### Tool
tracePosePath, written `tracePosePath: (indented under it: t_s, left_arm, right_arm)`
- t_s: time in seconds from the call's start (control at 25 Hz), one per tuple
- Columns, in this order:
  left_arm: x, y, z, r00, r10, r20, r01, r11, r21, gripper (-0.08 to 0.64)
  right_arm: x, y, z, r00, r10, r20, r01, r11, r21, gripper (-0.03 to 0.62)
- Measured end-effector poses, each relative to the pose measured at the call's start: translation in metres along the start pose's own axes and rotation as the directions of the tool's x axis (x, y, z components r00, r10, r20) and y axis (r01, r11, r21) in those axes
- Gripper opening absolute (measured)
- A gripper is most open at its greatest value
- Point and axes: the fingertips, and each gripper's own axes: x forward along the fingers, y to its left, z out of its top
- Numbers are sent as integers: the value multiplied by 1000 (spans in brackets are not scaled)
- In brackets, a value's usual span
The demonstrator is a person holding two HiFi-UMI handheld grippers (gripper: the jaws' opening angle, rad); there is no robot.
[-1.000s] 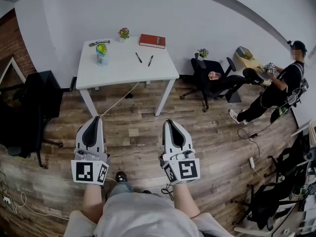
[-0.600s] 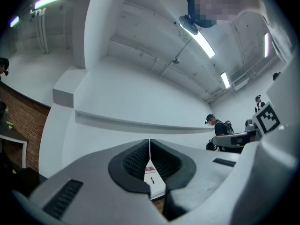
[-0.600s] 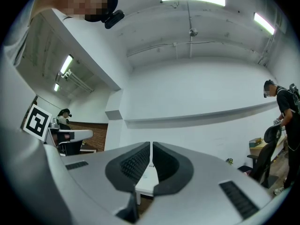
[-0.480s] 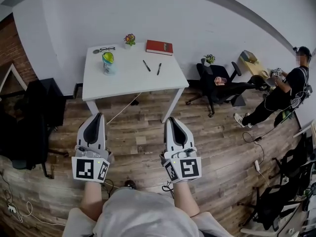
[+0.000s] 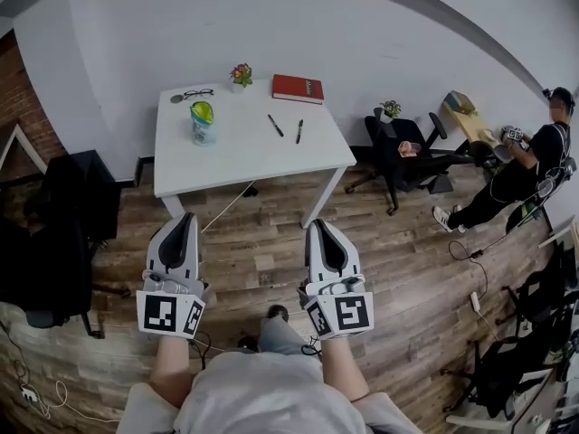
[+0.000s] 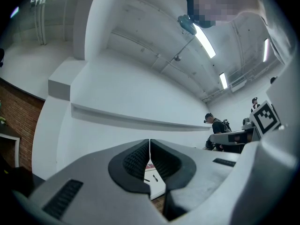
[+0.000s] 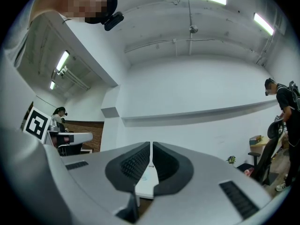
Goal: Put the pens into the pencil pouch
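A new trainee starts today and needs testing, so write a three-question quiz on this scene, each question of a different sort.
1. How many pens lie on the white table?
2. True or false: the left gripper holds a pen.
3. The right gripper is: A) above the table; B) above the wooden floor, short of the table; C) resting on the table's edge.

Key: 1) Two. 2) False: its jaws are together with nothing between them. 3) B.
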Motion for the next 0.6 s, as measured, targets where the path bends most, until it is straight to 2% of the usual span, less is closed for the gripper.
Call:
tracePosePath:
  t_s: [0.32,0.6]
  left_arm:
    - [53,30,-21,999,32,1,-32,999,2,26]
    - [127,59,-22,997,75,14,-76,997,34,26]
  right_arm:
    - [69,-20,-17,999,36,4,-36,999,2,37]
    - [156,-49,-16,995,95,34,-95,995,14,37]
